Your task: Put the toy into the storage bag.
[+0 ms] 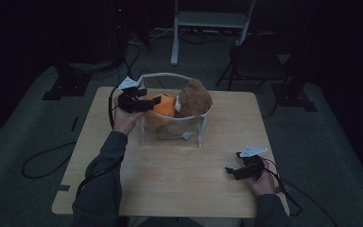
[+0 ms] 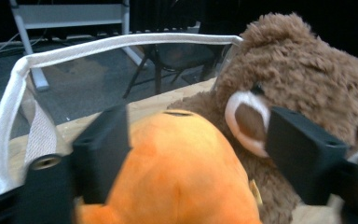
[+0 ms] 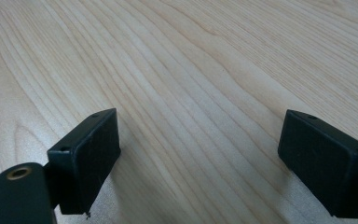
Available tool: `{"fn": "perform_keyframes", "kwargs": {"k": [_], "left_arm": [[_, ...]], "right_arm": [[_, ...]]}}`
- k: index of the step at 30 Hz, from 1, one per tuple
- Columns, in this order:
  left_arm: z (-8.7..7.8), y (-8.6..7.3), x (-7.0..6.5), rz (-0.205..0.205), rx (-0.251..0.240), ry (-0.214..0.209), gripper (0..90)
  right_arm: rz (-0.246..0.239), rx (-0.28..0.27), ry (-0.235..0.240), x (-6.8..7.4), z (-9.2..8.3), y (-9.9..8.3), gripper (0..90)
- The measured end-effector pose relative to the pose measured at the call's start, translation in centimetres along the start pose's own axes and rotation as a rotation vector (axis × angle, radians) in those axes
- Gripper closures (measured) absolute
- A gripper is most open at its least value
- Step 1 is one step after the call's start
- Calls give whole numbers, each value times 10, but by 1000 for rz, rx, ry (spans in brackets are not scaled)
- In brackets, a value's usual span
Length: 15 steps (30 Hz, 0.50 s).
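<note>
A mesh basket with a white rim [image 1: 165,74] [image 2: 121,42] stands at the far middle of the wooden table [image 1: 179,165]. In it sit an orange plush toy [image 1: 164,105] [image 2: 182,172] and a brown teddy bear [image 1: 194,98] [image 2: 307,79], pressed side by side. My left gripper [image 1: 152,101] [image 2: 198,149] reaches over the basket's left rim. Its jaws stand open around the orange toy: one pad lies against the toy's side, the other is off it, by the bear's muzzle. My right gripper [image 1: 230,172] [image 3: 198,154] rests near the table's right front, open over bare wood [image 3: 191,60].
Behind the table stand a dark folding chair [image 1: 255,61] and a white metal frame [image 1: 208,19]. A black stand base [image 1: 66,85] sits at the far left. Cables [image 1: 42,163] trail over the grey floor on the left.
</note>
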State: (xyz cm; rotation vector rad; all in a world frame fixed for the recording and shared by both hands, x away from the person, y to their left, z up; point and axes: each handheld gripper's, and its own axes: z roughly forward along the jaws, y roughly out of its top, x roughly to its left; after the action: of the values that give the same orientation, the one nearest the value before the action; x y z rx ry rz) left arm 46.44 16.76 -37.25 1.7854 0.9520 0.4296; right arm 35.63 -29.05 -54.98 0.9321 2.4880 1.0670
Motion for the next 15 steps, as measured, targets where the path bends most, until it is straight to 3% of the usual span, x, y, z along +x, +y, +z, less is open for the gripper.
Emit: {"fn": "perform_keyframes", "kwargs": {"k": [2,4,5,6,15], "left_arm": [[0,-1,0,10,16,20,399],[1,-4,2,23,41,37,399],[2,-7,2,33,55,59,486],[3,-7,2,41,61,71,502],[4,-10,1,69,102,104,524]], "right_arm": [[0,0,0,0,0,0,119],[0,0,0,0,0,0,119],[0,0,0,0,0,0,119],[1,0,0,0,0,0,119],[1,1,0,0,0,0,119]]}}
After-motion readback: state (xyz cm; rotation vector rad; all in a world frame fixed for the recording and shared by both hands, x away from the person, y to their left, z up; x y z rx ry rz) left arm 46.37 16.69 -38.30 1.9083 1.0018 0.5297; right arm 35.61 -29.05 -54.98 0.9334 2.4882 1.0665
